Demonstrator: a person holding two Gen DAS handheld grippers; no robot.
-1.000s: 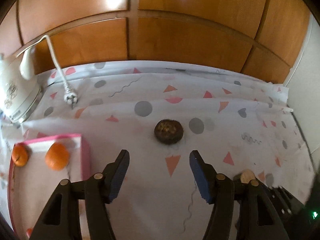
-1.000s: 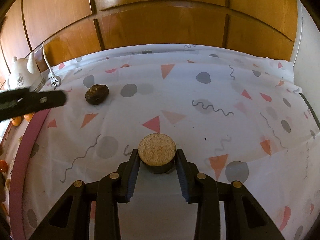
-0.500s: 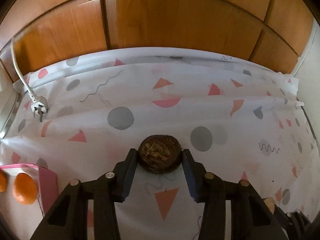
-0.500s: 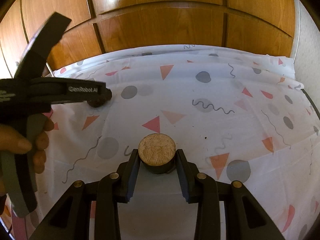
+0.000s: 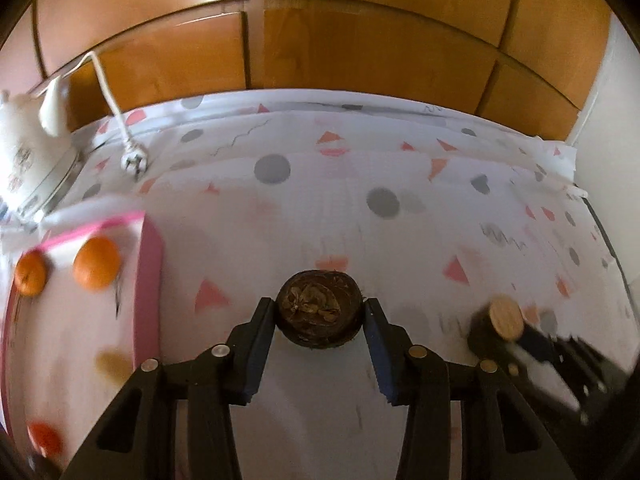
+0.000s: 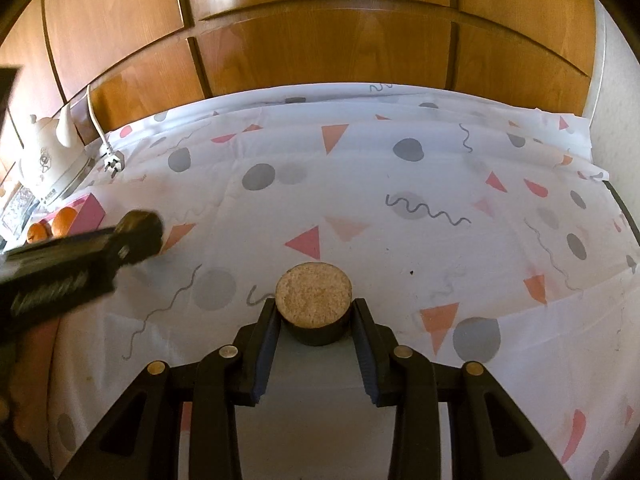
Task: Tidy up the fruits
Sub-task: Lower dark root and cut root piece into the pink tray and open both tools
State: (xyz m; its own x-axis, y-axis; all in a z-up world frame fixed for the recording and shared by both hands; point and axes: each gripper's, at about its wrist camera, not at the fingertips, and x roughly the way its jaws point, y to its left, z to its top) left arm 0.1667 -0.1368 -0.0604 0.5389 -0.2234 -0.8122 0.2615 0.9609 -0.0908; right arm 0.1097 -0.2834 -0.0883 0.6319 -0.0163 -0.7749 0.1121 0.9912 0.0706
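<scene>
Left gripper (image 5: 320, 314) now lifts the dark round fruit (image 5: 319, 308) toward the pink tray (image 5: 148, 280), jaws clamped; right gripper (image 6: 314, 312) clamps the cut fruit half (image 6: 314, 295); either round piece could slip mid-carry.

white kettle (image 5: 24, 160) | white plug (image 6: 113, 162) | patterned tablecloth (image 6: 400, 240) | wooden cabinet doors (image 6: 320, 32)

- The left gripper (image 5: 320, 316) is squeezed on a dark round fruit (image 5: 319, 312), one finger on each side.
- The right gripper (image 6: 314, 314) pinches a dark fruit with a tan flat top (image 6: 314, 296) the same way.
</scene>
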